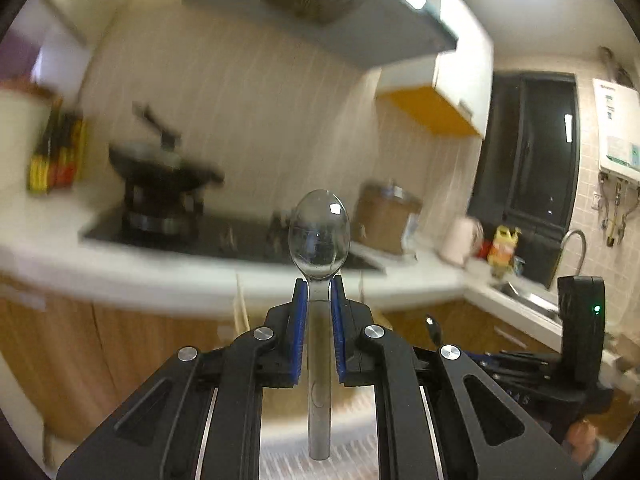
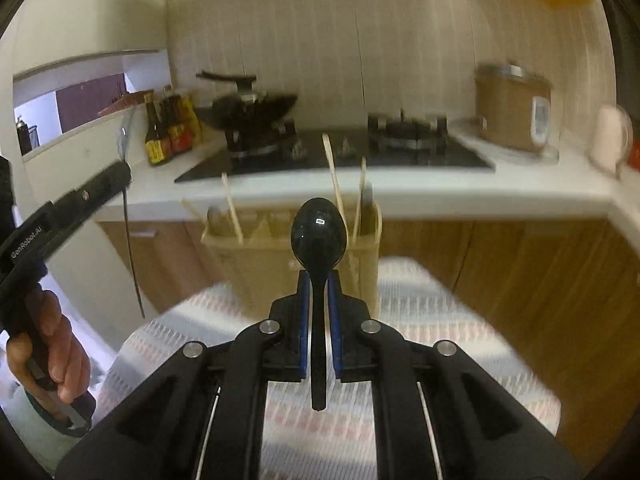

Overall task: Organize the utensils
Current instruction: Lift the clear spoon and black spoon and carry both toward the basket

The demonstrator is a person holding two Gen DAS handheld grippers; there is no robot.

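Steel fills the middle of the left wrist view: the left gripper (image 1: 319, 288) is clenched on a silver spoon (image 1: 319, 236), its blue pads (image 1: 298, 328) pressing the handle from both sides just below the bowl. The spoon stands upright along the fingers, bowl up, handle running down between the black linkages. Behind it, blurred, a white counter (image 1: 120, 276) carries a black hob with a wok (image 1: 160, 164) on the left burner, a brown rice cooker (image 1: 386, 220) to the right, and a faucet (image 1: 574, 244) over the sink at far right. The right gripper's black body (image 1: 580, 328) shows at the lower right edge.

From the right wrist view, the right gripper (image 2: 319, 284) grasps a black spoon (image 2: 319, 236) by its neck, bowl up and handle hanging between the fingers. Directly beyond it stands a beige utensil holder (image 2: 256, 264) with chopsticks (image 2: 334, 176) poking out, resting on a striped cloth (image 2: 440, 304). Sauce bottles (image 2: 168, 132) stand left of the hob. At the left edge a hand (image 2: 52, 352) holds the other gripper, with the silver spoon seen edge-on.
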